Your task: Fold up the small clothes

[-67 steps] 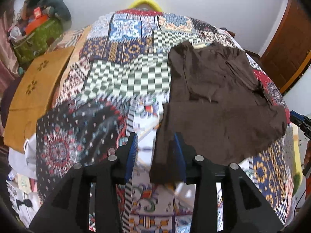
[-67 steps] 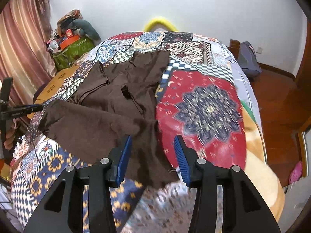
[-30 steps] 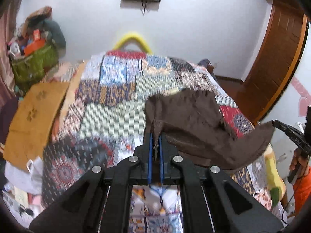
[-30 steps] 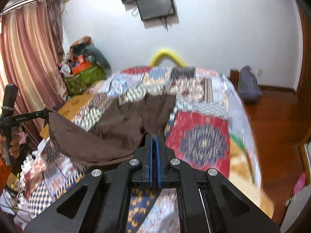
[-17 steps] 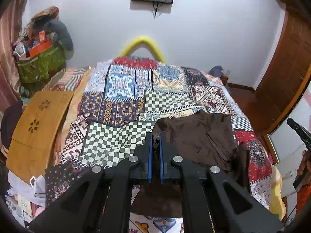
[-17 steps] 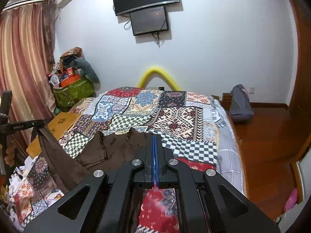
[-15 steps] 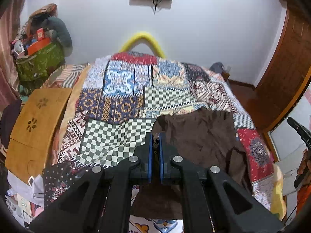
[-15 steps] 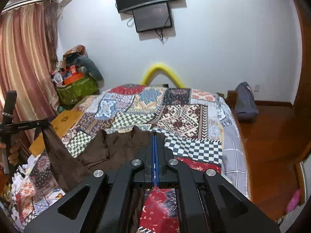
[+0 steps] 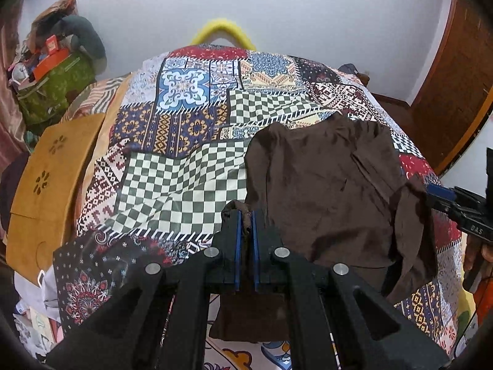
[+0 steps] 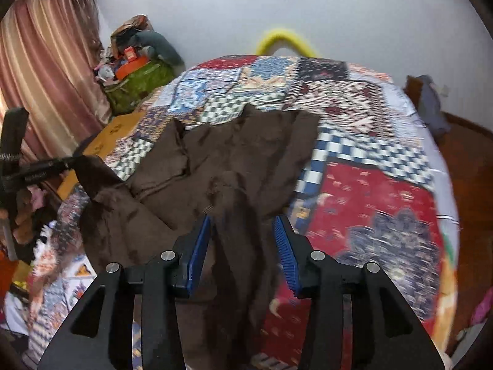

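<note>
A dark brown garment [image 9: 332, 185] lies on the patchwork bed cover [image 9: 185, 123], its near part folded back over the far part. My left gripper [image 9: 245, 215] is shut on the garment's near left corner, a tuft of cloth pinched between its blue pads. In the right wrist view the same brown garment [image 10: 240, 160] spreads ahead. My right gripper [image 10: 243, 225] has its jaws opening; the cloth's corner slumps loose between the blue pads, which do not press on it. The left gripper [image 10: 71, 162] shows at the left edge there, holding its corner.
A tan wooden board [image 9: 46, 178] lies at the bed's left side. A green bag [image 9: 52, 89] piled with things stands in the far left corner. A yellow hoop [image 9: 222, 30] rises behind the bed. A wooden door [image 9: 459, 77] is at right, curtains [image 10: 46, 61] at left.
Both grippers carried the garment's near edge forward over its far part and sank toward the bed. The right gripper, shut on the cloth half a second ago, now has its jaws apart.
</note>
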